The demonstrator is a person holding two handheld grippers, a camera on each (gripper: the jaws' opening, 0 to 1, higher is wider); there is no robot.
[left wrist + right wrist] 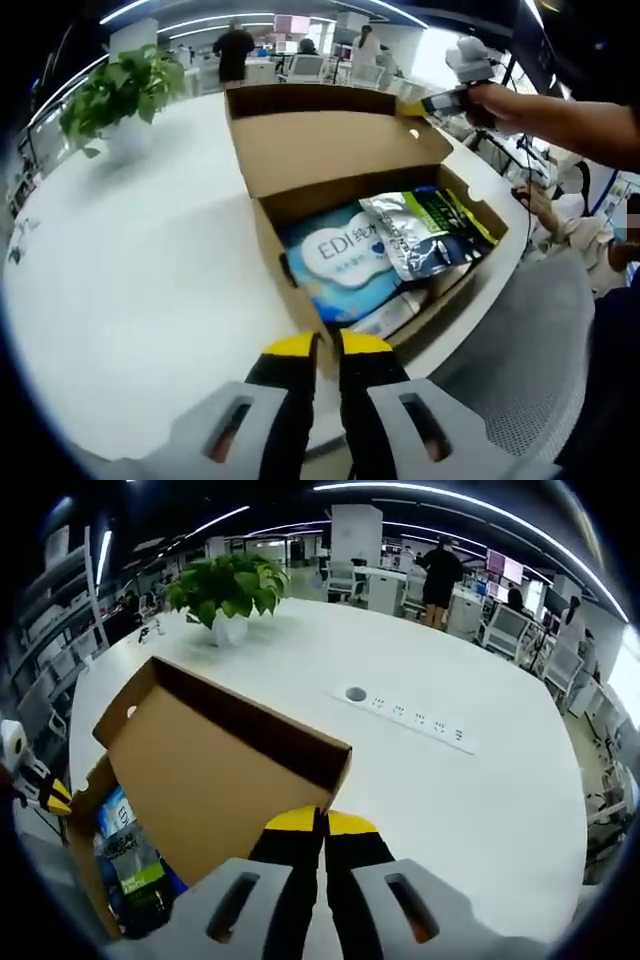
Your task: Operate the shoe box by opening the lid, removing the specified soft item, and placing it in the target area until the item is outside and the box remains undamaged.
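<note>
Left gripper view: shoe box (300, 215) open on the white counter (130, 290), lid (330, 140) raised, three soft packs inside: one blue-white pack (345, 262), one silver-green pouch (425, 232), one pale pack (392, 312) at the near wall. Left tongs (328, 345) clenched on the box's near rim. Right tongs (322, 822) clenched on the lid's edge, holding it up.

Likely risks: tearing or creasing the cardboard hinge through overpulling the lid; dragging the box off the counter edge. One potted plant (228, 592), one power strip (415, 718).
</note>
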